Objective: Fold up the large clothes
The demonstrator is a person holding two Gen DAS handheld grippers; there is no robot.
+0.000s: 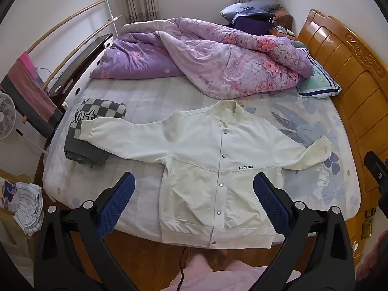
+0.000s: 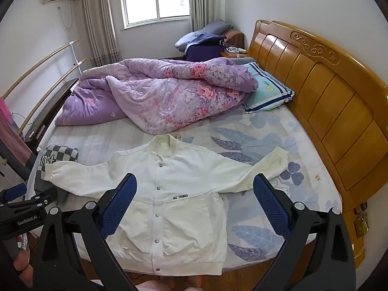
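Observation:
A white snap-button jacket (image 1: 208,169) lies flat, front up, on the bed, both sleeves spread out and its hem at the near edge. It also shows in the right wrist view (image 2: 169,194). My left gripper (image 1: 194,181) is open and empty, held above the jacket's lower half. My right gripper (image 2: 195,184) is open and empty, above the jacket's right side. The left gripper's body (image 2: 24,208) shows at the left edge of the right wrist view.
A crumpled purple floral quilt (image 1: 206,55) fills the far half of the bed. A checkered folded garment (image 1: 97,118) lies under the jacket's left sleeve. A striped pillow (image 1: 317,82) and wooden headboard (image 1: 351,72) are on the right. A drying rack (image 1: 31,77) and fan stand on the left.

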